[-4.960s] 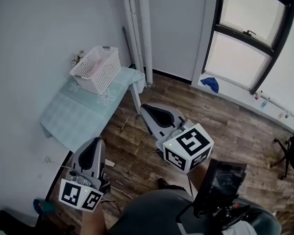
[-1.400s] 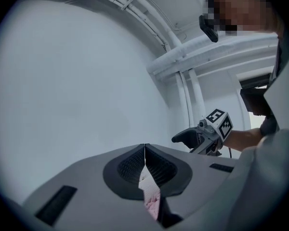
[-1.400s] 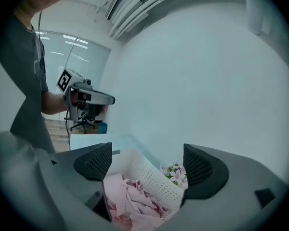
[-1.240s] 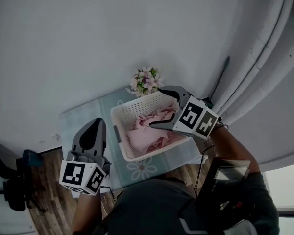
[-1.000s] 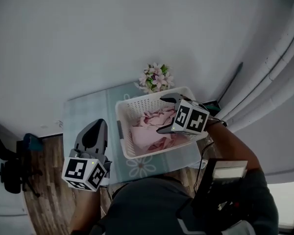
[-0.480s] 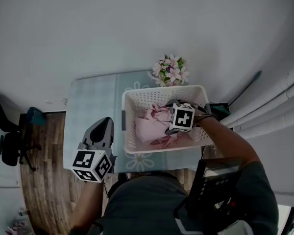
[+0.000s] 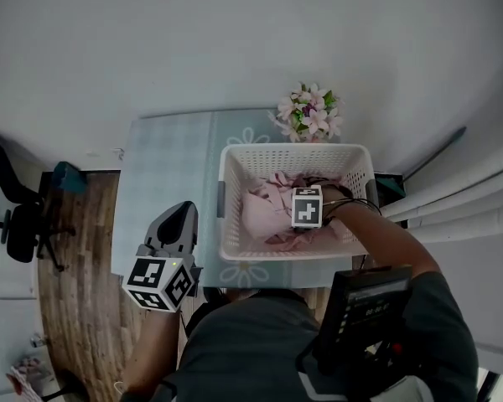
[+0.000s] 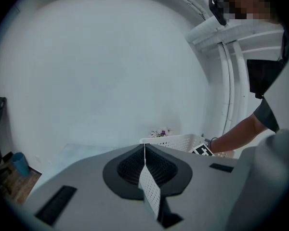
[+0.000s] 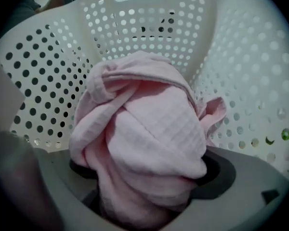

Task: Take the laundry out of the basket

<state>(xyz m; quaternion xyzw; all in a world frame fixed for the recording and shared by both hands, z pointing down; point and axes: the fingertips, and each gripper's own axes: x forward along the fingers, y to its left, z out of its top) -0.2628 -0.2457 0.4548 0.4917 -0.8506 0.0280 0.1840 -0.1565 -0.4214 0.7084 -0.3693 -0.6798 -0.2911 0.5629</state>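
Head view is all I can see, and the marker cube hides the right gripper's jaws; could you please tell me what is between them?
Observer: A bunched pink cloth sits between the jaws of the right gripper; those jaws are opening wide.
Operator: Thank you; are the left gripper's jaws open as well?
Observer: No, the left gripper has its jaws together, with nothing between them.

The white perforated plastic basket [image 9: 135,28] looks smooth and faintly glossy. The crumpled pink cloth [image 9: 149,124] is matt with a waffle weave.
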